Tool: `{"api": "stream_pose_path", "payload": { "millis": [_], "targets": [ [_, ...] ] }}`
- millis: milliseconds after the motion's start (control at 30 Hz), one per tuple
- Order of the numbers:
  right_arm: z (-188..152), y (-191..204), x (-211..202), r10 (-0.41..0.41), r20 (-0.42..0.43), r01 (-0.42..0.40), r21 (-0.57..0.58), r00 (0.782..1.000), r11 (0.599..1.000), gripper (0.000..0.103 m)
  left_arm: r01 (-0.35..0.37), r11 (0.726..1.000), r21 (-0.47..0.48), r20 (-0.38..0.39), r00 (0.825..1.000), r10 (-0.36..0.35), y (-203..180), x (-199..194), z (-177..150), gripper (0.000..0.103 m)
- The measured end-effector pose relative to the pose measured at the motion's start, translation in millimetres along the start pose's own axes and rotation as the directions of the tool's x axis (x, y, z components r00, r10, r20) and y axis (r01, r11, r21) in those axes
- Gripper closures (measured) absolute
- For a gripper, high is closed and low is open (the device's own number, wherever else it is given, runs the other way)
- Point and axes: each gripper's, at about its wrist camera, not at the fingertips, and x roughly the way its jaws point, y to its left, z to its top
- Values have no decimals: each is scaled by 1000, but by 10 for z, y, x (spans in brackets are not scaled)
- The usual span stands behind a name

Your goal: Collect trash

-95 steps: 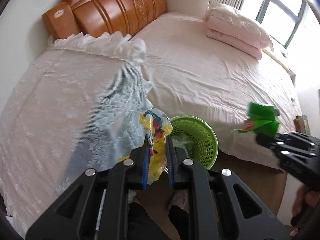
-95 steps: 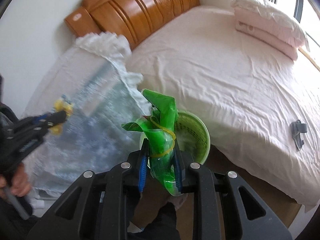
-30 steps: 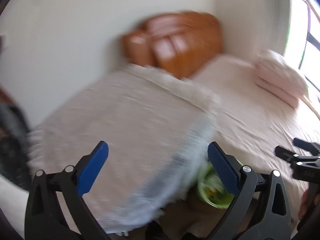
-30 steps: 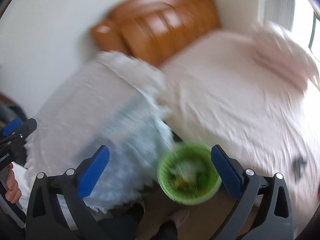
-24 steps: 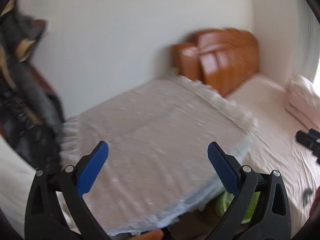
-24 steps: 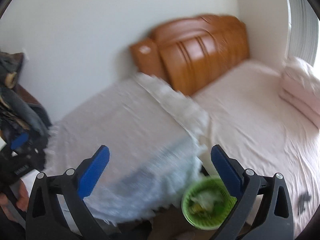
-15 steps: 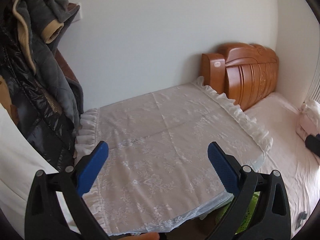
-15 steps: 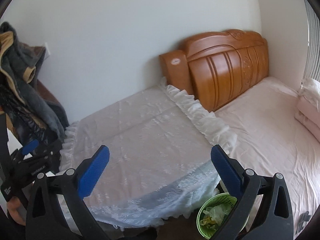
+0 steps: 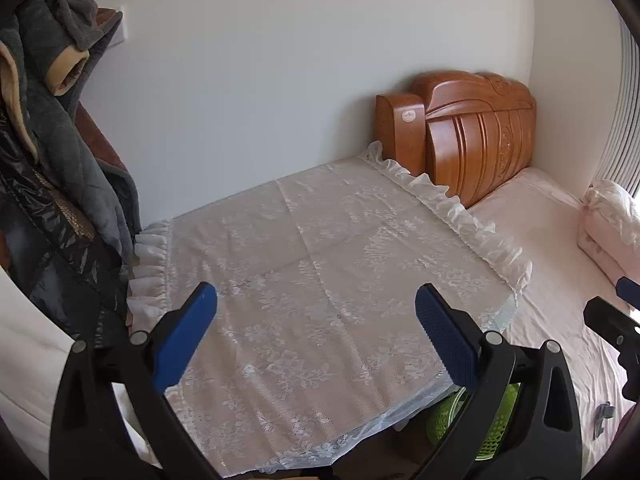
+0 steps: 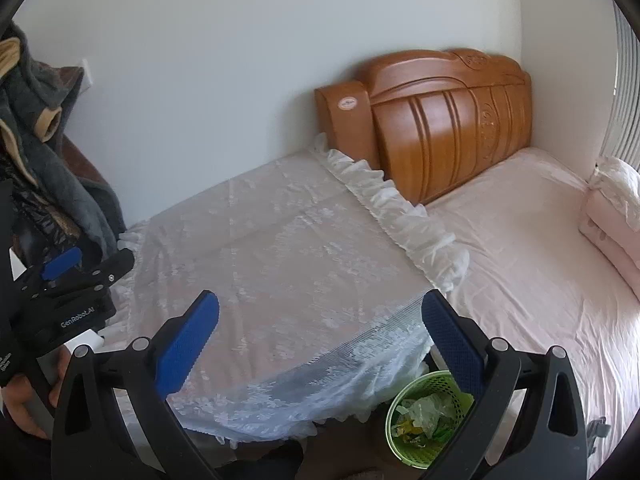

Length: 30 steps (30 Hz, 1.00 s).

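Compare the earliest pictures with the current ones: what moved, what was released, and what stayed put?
Both grippers let go: the left gripper dropped its yellow wrapper, the right gripper its green one, and both jaws now stand wide open and empty. Wrappers now lie in the green basket. Both cameras tilted up and back, showing wall and hanging coats. The basket, lace cover and headboard stayed put.

trash (image 10: 420, 420) in the basket (image 10: 400, 446) between lace-covered table (image 10: 280, 280) and bed (image 10: 540, 260).
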Motion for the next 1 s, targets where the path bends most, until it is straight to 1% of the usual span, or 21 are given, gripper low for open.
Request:
{"api": "stream_pose_path", "payload": {
  "millis": [233,367,500,1000],
  "targets": [
    [1,-86,6,-16,-1,16,26,1000,1000,2,6,1000,-6,-9,1000,-6,-22,21,-11,8],
    [-5,-113,-3,-21,2,21,31,1000,999,2,-2,1000,-7,-19,1000,2,-47,44,-16,8],
    [-13,-132,-19,-31,8,31,30,999,999,2,10,1000,-15,-22,1000,-10,-77,42,-32,8],
    [-16,-135,-35,-31,3,31,32,1000,999,2,18,1000,2,-25,1000,-18,-134,23,-95,8]
  ]
}}
